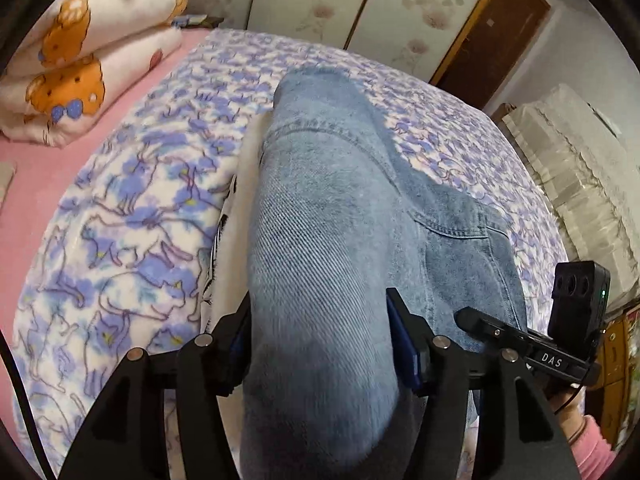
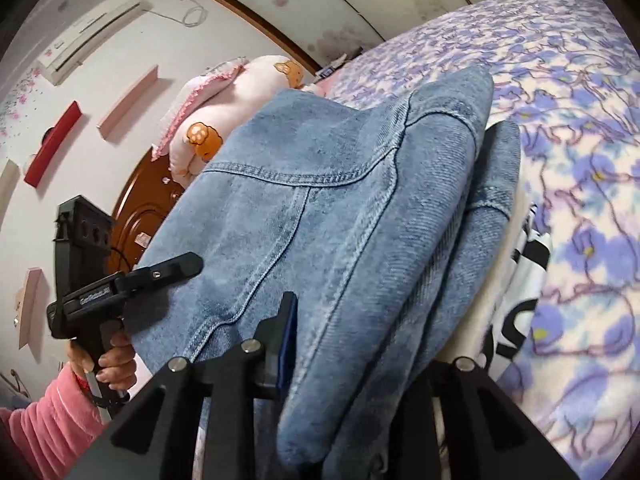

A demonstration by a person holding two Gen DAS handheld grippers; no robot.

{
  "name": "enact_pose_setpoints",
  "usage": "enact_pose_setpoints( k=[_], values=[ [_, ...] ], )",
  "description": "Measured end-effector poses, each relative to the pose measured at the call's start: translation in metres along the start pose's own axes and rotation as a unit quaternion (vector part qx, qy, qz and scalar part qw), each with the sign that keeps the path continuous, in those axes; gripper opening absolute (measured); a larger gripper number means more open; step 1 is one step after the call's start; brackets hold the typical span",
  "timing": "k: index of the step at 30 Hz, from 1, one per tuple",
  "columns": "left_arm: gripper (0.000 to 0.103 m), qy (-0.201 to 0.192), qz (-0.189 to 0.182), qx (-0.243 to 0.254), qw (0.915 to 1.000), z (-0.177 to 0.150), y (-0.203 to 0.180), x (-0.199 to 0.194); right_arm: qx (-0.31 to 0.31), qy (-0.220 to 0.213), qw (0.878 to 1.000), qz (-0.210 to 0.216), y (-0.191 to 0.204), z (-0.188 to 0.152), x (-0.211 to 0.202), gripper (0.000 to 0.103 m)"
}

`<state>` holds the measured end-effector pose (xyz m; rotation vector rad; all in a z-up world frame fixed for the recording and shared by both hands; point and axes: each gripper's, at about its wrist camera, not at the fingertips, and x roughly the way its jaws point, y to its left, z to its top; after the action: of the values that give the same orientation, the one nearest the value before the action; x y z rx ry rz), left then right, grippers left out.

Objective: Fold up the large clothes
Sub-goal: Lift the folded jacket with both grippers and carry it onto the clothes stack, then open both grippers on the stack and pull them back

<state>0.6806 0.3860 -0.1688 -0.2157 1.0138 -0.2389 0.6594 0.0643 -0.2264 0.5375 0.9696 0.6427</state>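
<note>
The left gripper (image 1: 320, 344), at the bottom centre of the left wrist view, is clamped on a thick fold of the denim jacket (image 1: 332, 200), its two fingers pressing the bundle from either side. The denim fills the middle of that frame and runs up toward the top centre, lying over a white printed garment (image 1: 230, 240) that shows along its left edge. At the lower right of that frame the other handheld unit appears, close against the jacket.

The right gripper (image 2: 360, 344), at the bottom centre of the right wrist view, grips stacked layers of the same jacket (image 2: 320, 200); only its left finger (image 2: 286, 332) is visible, the other hidden under cloth. The white garment (image 2: 520, 272) peeks out at the right.

Beneath lies the bed's purple floral blanket (image 1: 140, 220), with a folded bear-print quilt (image 1: 80, 60) in the upper left.
</note>
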Motion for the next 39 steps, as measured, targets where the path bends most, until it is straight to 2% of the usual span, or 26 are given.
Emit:
enact_pose_setpoints(
  k=[3,6,8,10,16,21,24,25,26,28,33,37,39],
  values=[
    [0.061,-0.035,0.008,0.002,0.9994,-0.013,-0.009,-0.022,0.014,-0.004,1.0,-0.019,-0.001,-0.011,-0.017,0.034],
    [0.078,-0.062,0.018,-0.015,0.9978,-0.037,-0.011,-0.044,0.012,-0.032,0.999,-0.037,0.004,-0.029,-0.044,0.038],
    [0.08,-0.068,0.026,-0.024,0.997,-0.058,-0.012,-0.057,0.01,-0.046,0.997,-0.063,0.008,-0.047,-0.068,0.058],
    [0.083,-0.07,0.036,-0.038,0.9962,-0.081,-0.013,-0.069,0.003,-0.059,0.995,-0.078,0.011,-0.066,-0.086,0.06],
    [0.084,-0.027,0.046,-0.071,0.996,-0.16,-0.031,-0.09,0.034,-0.051,0.986,-0.156,0.01,-0.147,-0.131,0.061],
    [0.084,0.019,0.044,-0.105,0.9934,-0.233,-0.065,-0.094,0.066,-0.068,0.977,-0.192,0.005,-0.226,-0.17,0.061],
    [0.084,0.046,0.042,-0.112,0.9918,-0.282,-0.099,-0.097,0.059,-0.062,0.97,-0.228,0.007,-0.277,-0.201,0.062],
    [0.084,0.052,0.041,-0.108,0.9919,-0.294,-0.111,-0.099,0.053,-0.056,0.969,-0.235,0.008,-0.289,-0.209,0.066],
    [0.084,0.058,0.041,-0.103,0.9922,-0.309,-0.124,-0.103,0.045,-0.046,0.968,-0.242,0.009,-0.303,-0.219,0.074],
    [0.084,0.068,0.045,-0.092,0.9924,-0.335,-0.153,-0.114,0.033,-0.013,0.97,-0.24,0.011,-0.329,-0.242,0.082],
    [0.084,0.055,0.023,-0.083,0.9948,-0.392,-0.228,-0.171,-0.01,0.023,0.967,-0.254,0.03,-0.383,-0.321,0.082],
    [0.084,0.053,0.044,-0.045,0.9966,-0.433,-0.294,-0.22,-0.02,0.048,0.96,-0.276,0.051,-0.421,-0.394,0.092],
    [0.084,0.053,0.054,-0.033,0.9966,-0.451,-0.321,-0.242,-0.014,0.05,0.958,-0.281,0.058,-0.436,-0.423,0.093]
  ],
)
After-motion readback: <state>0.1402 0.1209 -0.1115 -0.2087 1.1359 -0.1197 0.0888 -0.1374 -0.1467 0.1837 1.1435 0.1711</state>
